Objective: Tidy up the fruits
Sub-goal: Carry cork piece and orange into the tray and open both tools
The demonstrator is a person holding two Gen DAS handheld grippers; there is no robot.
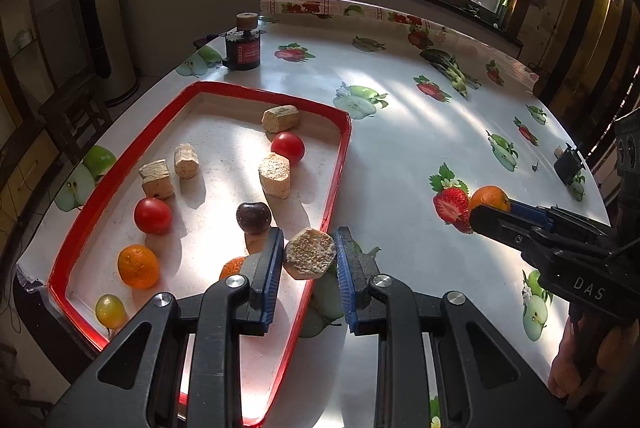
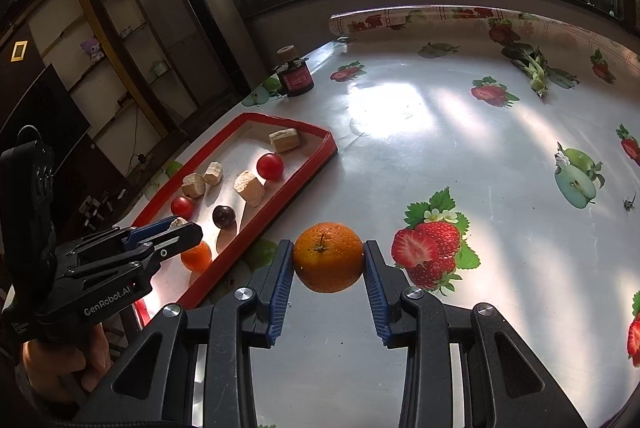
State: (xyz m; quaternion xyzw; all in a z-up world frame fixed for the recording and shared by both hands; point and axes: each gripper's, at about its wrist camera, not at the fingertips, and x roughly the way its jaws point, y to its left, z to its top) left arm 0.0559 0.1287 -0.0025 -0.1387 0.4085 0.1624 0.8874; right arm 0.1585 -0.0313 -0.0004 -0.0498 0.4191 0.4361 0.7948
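Note:
My left gripper [image 1: 309, 260] is shut on a tan cork-like chunk [image 1: 310, 253] and holds it over the near right rim of the red tray [image 1: 344, 148]. The tray holds two red tomatoes [image 1: 153, 215], a dark plum [image 1: 253, 217], oranges [image 1: 138, 266], a yellow-green grape [image 1: 110, 311] and several tan chunks [image 1: 274, 175]. My right gripper [image 2: 328, 260] is shut on an orange [image 2: 328, 257] over the table, right of the tray [image 2: 316, 164]; it also shows in the left wrist view [image 1: 490, 199].
A fruit-print tablecloth [image 1: 400, 132] covers the table, rolled up at the far edge. A dark jar with a cork lid [image 1: 242, 42] stands at the far left corner. A small black object [image 1: 567, 164] sits at the right edge.

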